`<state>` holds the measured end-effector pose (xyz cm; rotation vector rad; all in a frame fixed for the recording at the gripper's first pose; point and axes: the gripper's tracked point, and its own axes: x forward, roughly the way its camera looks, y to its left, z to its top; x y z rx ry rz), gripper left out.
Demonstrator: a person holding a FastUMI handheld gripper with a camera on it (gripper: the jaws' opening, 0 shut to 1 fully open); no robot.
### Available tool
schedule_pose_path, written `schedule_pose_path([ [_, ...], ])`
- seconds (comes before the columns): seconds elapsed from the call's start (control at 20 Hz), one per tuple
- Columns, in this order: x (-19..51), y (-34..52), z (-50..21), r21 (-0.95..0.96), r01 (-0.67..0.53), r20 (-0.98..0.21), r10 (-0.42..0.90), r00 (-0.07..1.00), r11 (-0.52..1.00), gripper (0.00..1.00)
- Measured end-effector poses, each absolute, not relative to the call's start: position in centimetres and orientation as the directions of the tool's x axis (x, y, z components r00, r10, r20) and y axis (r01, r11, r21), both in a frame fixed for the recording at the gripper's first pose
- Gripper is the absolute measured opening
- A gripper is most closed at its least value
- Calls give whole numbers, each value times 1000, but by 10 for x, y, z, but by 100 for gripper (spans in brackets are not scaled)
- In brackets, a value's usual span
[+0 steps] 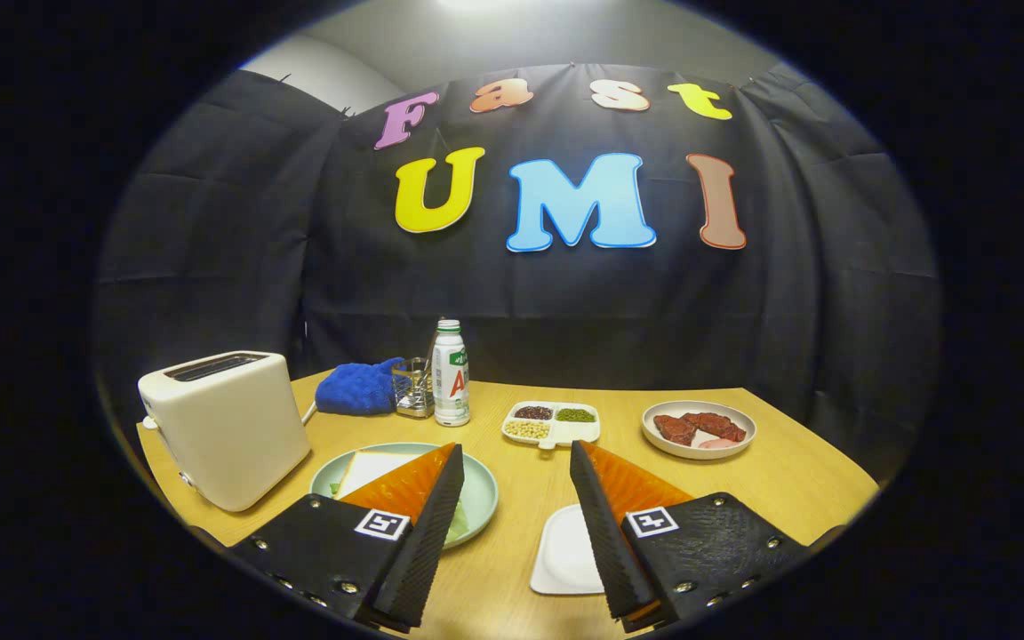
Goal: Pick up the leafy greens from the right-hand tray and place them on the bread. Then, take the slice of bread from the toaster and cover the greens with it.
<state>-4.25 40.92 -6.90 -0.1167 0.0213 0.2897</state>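
My gripper [516, 447] is open, its fingers spread wide above the wooden table [512, 533] with nothing between them. Under the left finger lies a pale green plate [480, 480] with a white bread slice [368, 468] on it. A bit of light green leaf [457, 526] peeks out on the plate beside that finger. A cream toaster [226, 427] stands to the left of the plate, and its top slots look dark. A small white tray [565, 556] lies partly under the right finger, its visible part bare.
Beyond the fingers stand a white bottle [451, 373], a small glass holder [414, 388] and a blue cloth [359, 388]. A divided white dish of beans [552, 422] and a plate of red meat [699, 428] sit farther right. The table's edge runs behind them.
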Motion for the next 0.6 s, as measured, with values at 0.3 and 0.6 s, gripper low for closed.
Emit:
schedule_pose_path([
  [0.3, -43, 318, -54, -94, -220, -26, 218, 976, 971, 75],
  [0.6, -31, 235, -46, -111, -190, 8, 192, 981, 976, 98],
])
